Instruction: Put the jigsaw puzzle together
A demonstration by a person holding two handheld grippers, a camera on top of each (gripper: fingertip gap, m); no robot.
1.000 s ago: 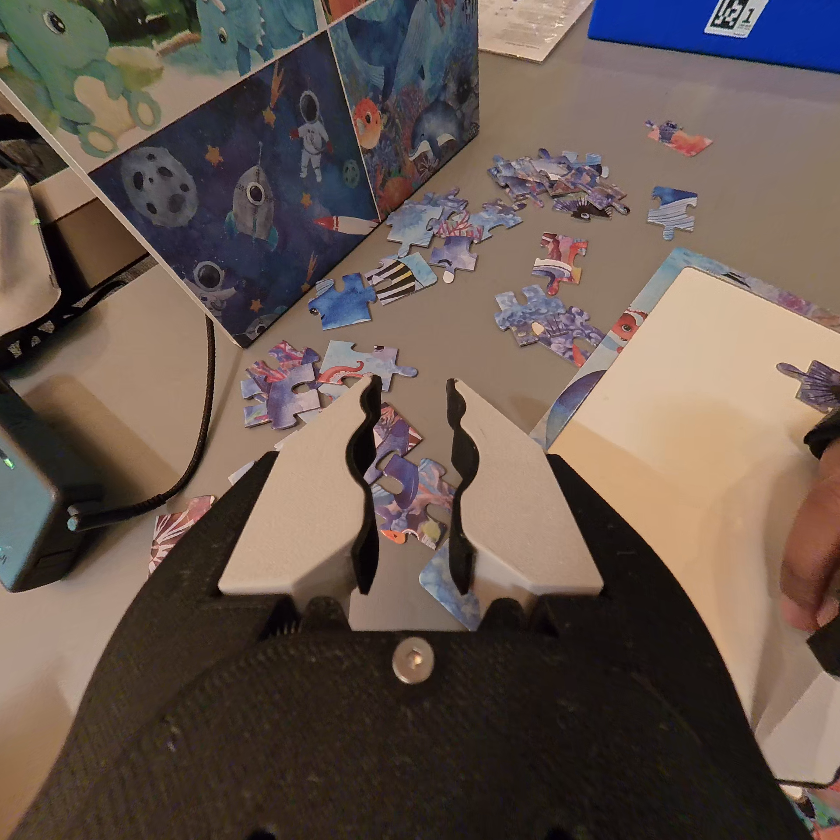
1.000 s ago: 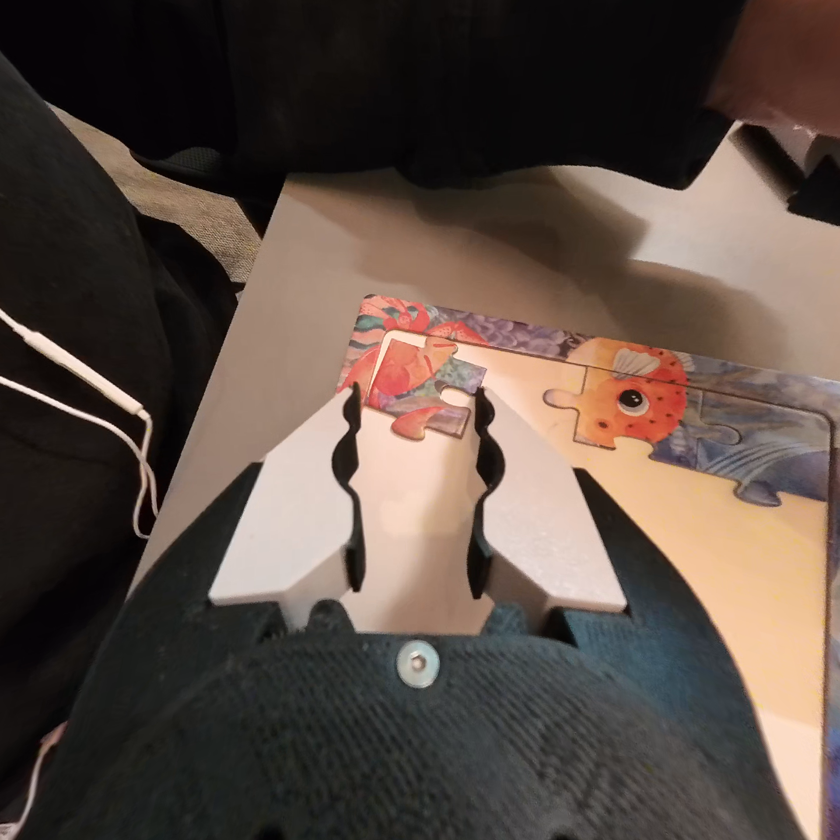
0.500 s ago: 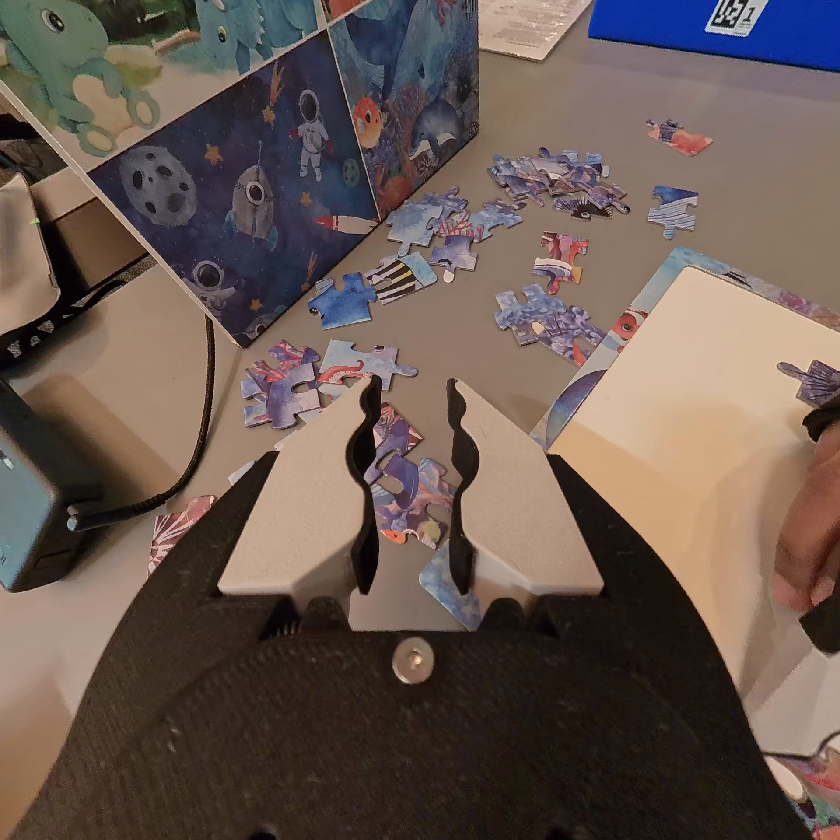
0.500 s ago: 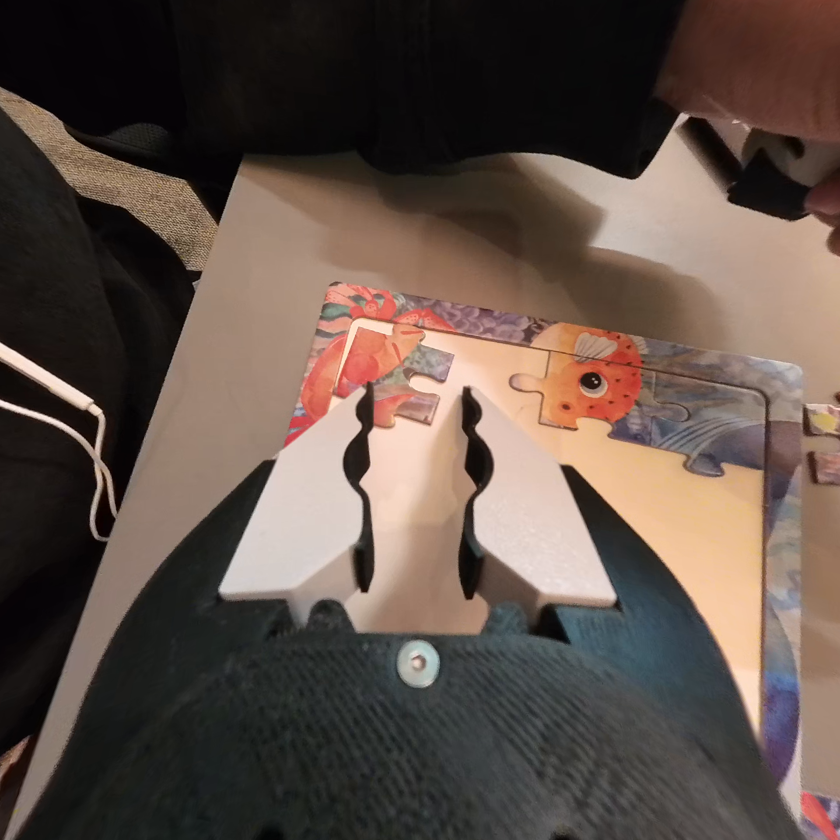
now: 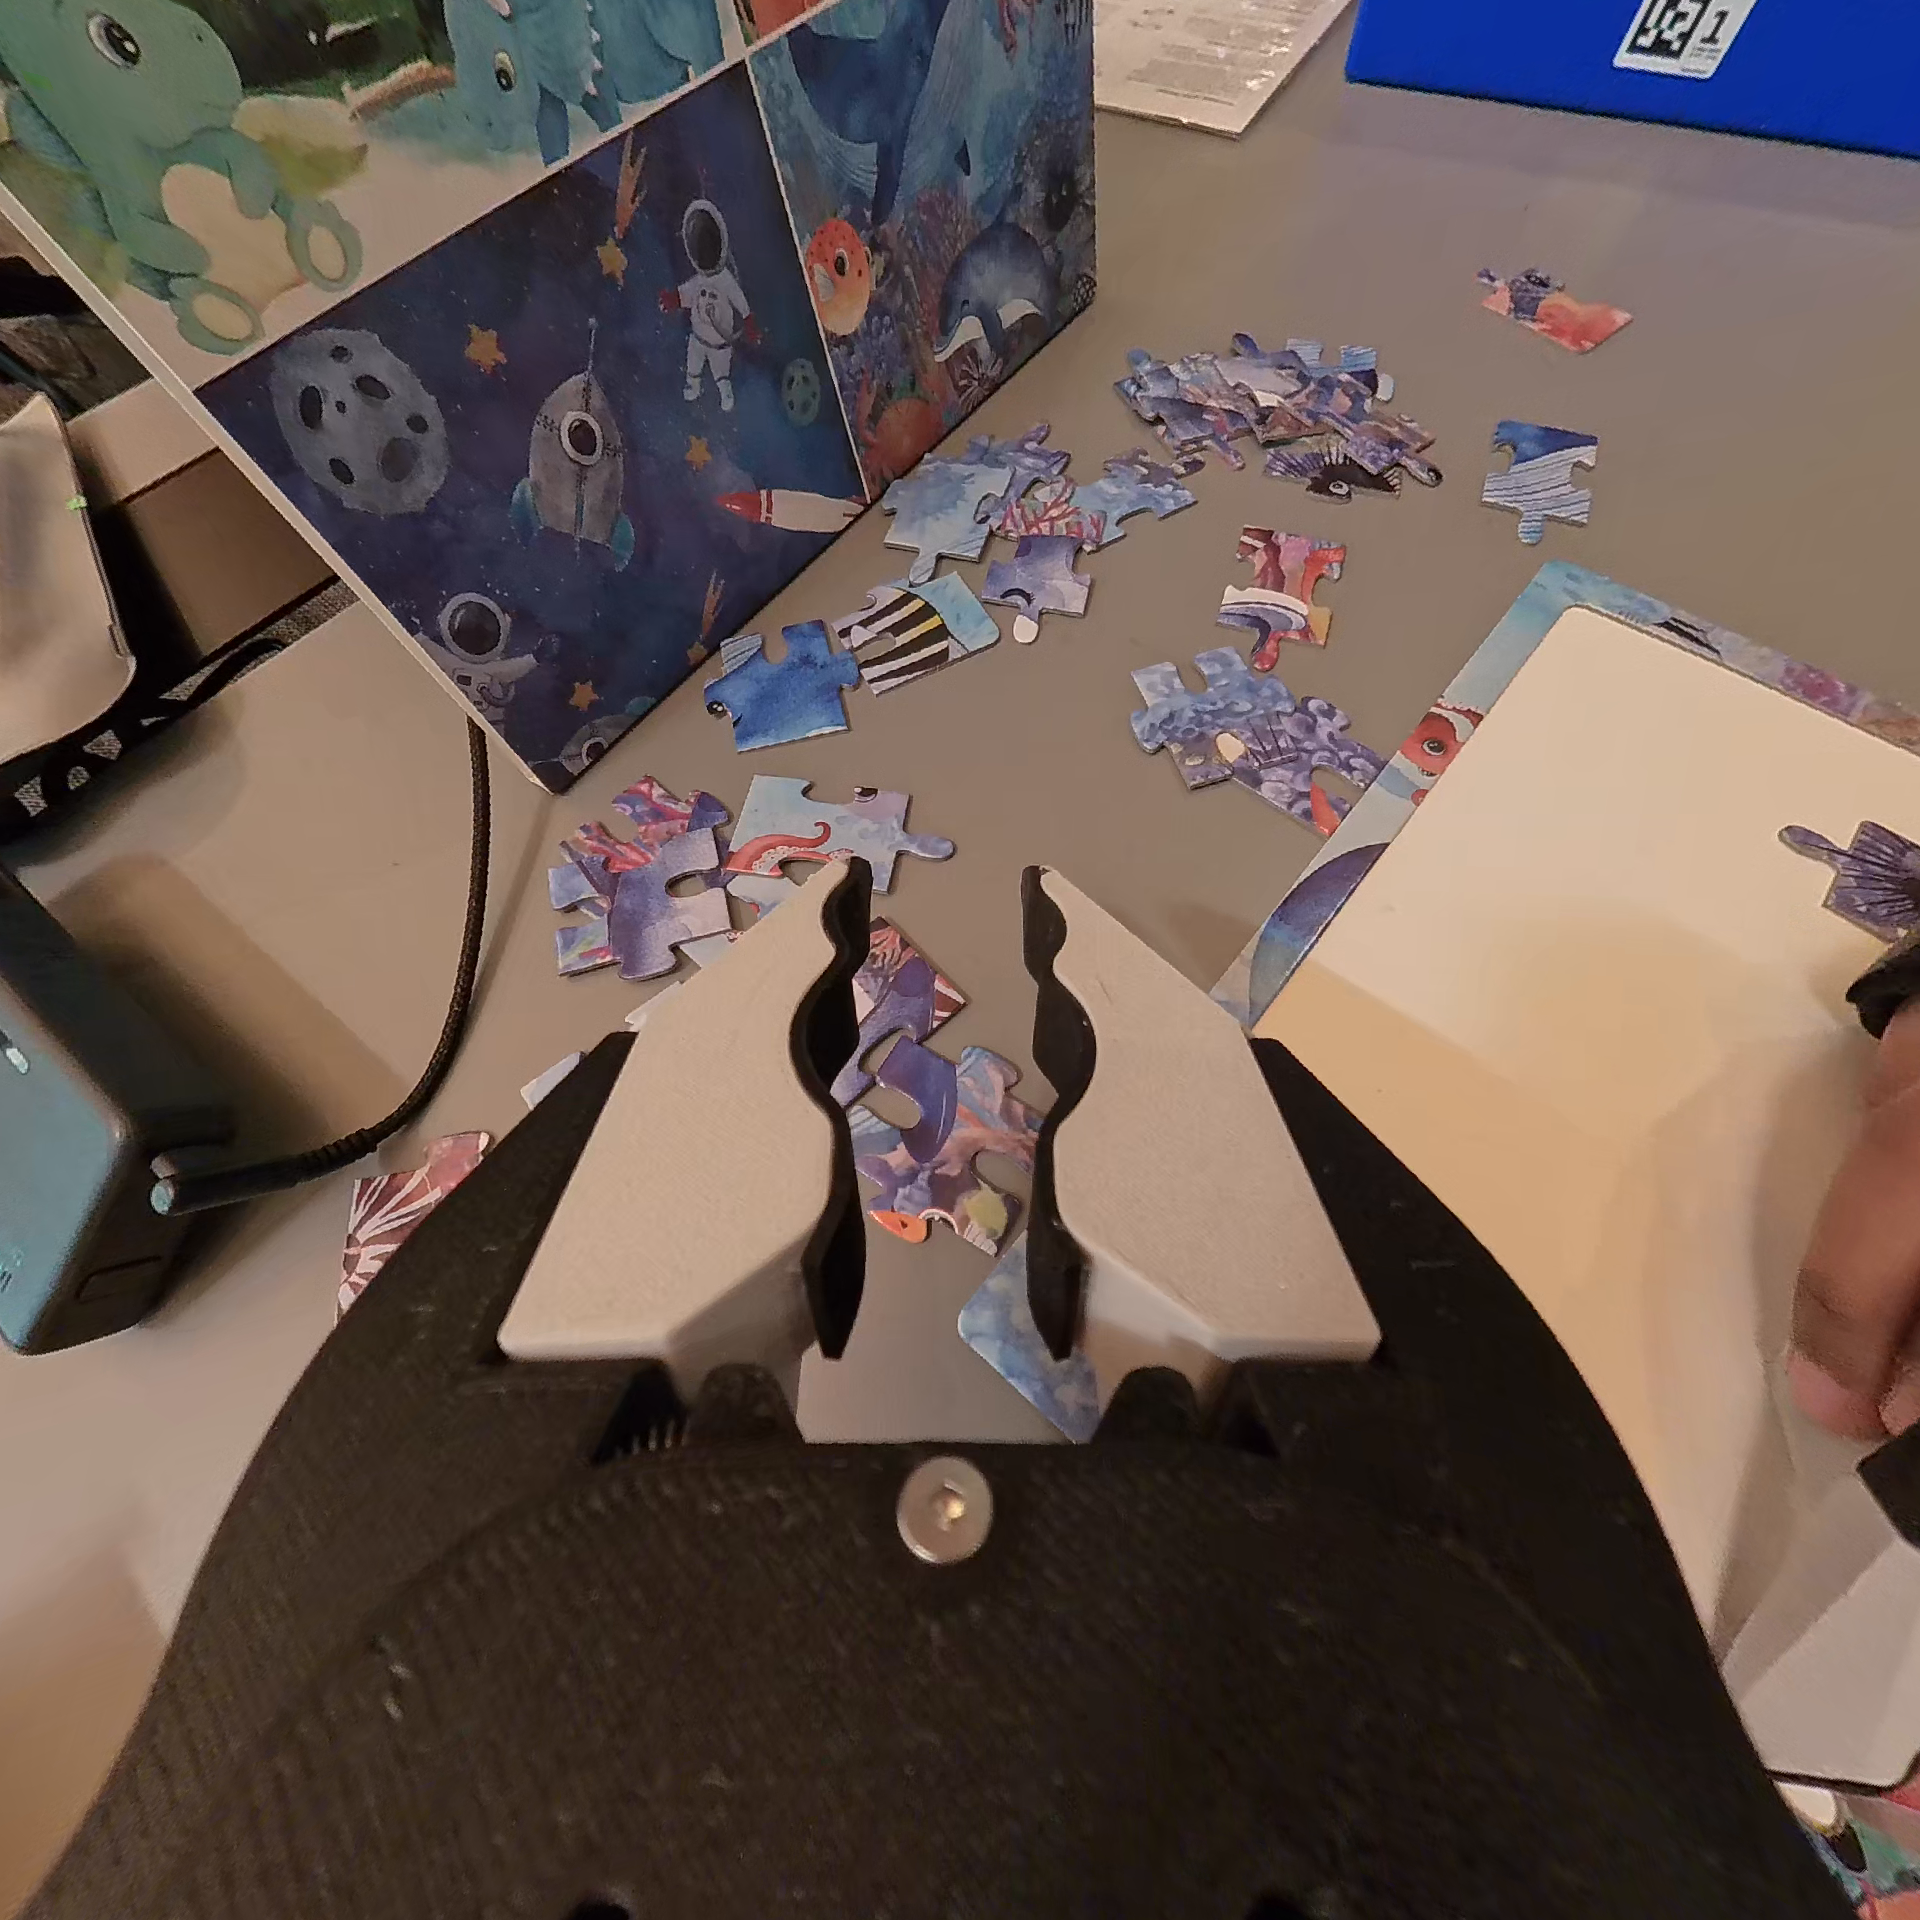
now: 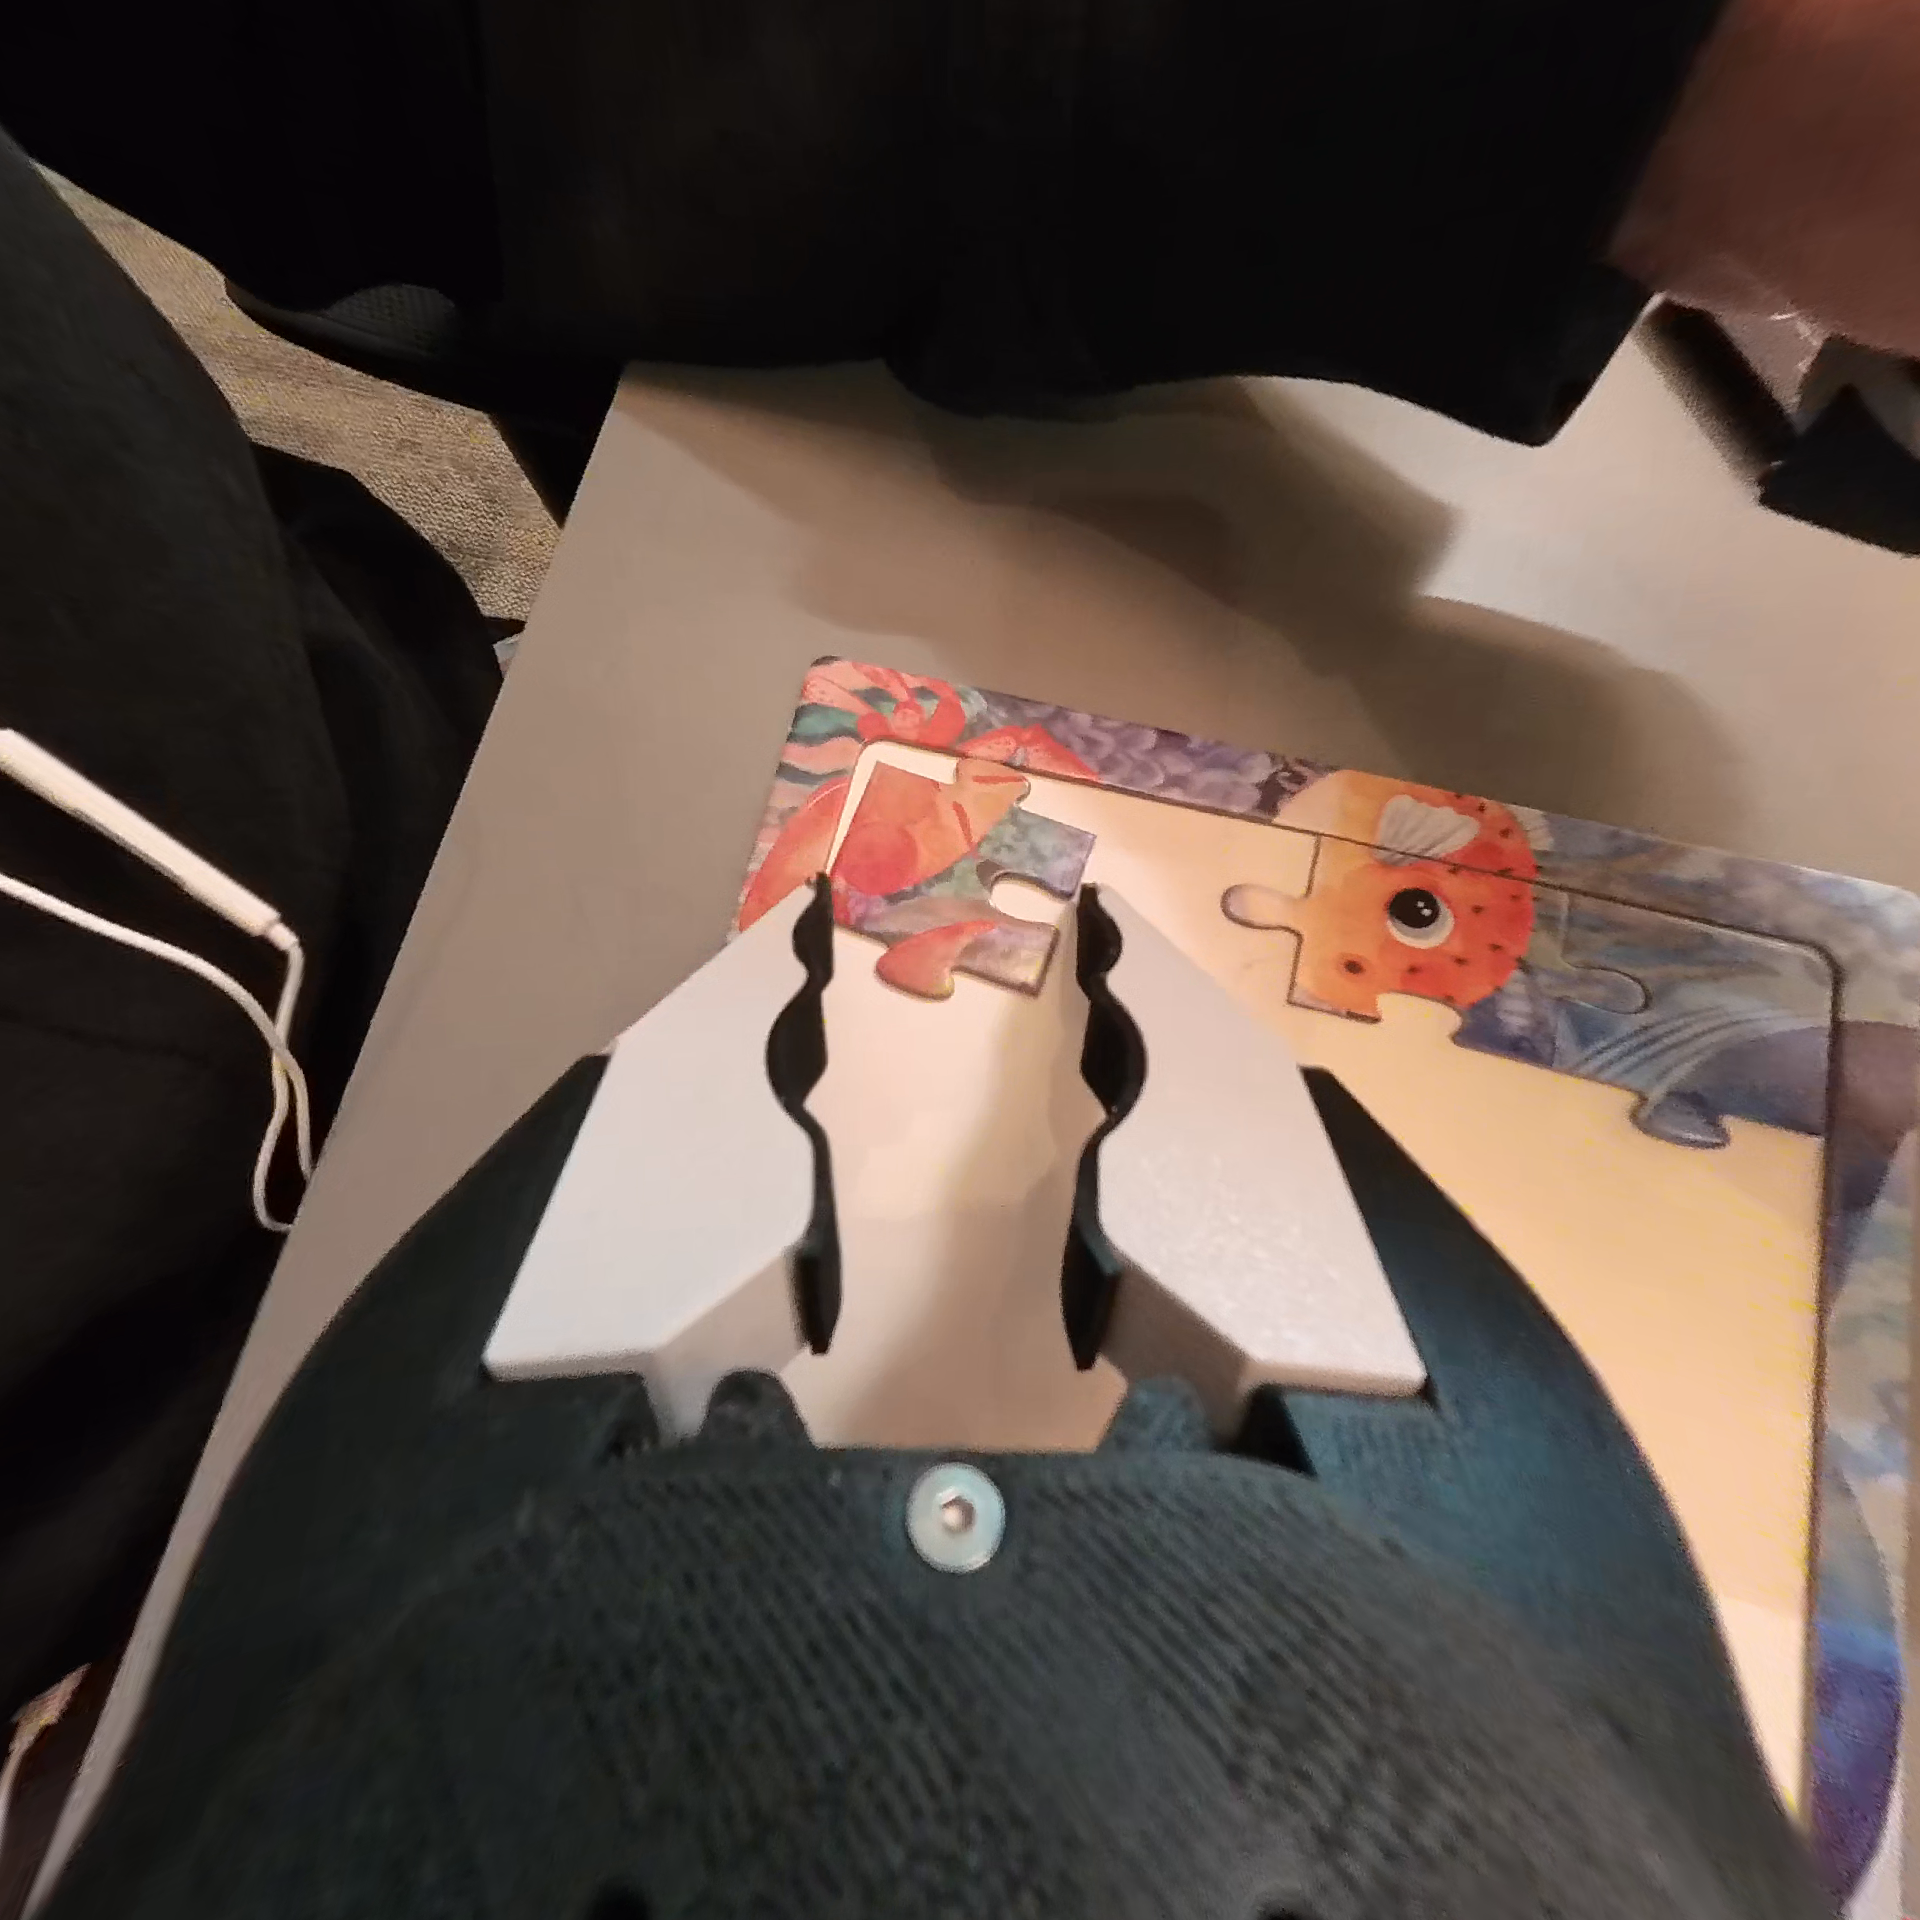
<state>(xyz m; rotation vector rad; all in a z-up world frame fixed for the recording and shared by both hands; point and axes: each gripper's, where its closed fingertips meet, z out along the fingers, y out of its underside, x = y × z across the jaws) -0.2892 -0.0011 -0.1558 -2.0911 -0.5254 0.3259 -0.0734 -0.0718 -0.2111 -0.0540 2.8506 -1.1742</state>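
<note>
grey desk (image 5: pixel 1351 208) fills the left wrist view, strewn with loose pieces. toward its far edge a box (image 5: pixel 582 395) printed with space and sea scenes leans tilted, with a paper sheet (image 5: pixel 1205 62) and a blue box (image 5: pixel 1538 73) beyond it. a pile (image 5: pixel 1278 410) of pieces lies near the far middle, and singles are scattered around it: a striped piece (image 5: pixel 920 629) touching a blue piece (image 5: pixel 784 686), and a tentacle piece (image 5: pixel 821 836) just ahead of the left tongs (image 5: pixel 943 883). those tongs hang spread and empty over a purple piece (image 5: pixel 935 1132) on the desk. at the desk's left edge sits a teal device (image 5: pixel 62 1174) with a black cable (image 5: pixel 447 997) plugged in.

the tray (image 6: pixel 1475 1351) lies at the near right part of the desk, close to the person's dark clothing (its inside is mostly bare cream board). in the right wrist view a crab piece (image 6: pixel 945 862) sits in the tray's near corner, a fish piece (image 6: pixel 1403 925) sits along the same rim, well apart from it, and a blue wave piece (image 6: pixel 1683 1029) joins the fish. the right tongs (image 6: pixel 951 904) are spread with nothing between them, tips on either side of the crab piece's lower part; whether they touch it i cannot tell. a white cord (image 6: pixel 208 935) hangs over the clothing at left.

in the left wrist view a hand (image 5: pixel 1860 1257) rests over the tray's right side, near a purple fin piece (image 5: pixel 1870 878) lying in the tray.
</note>
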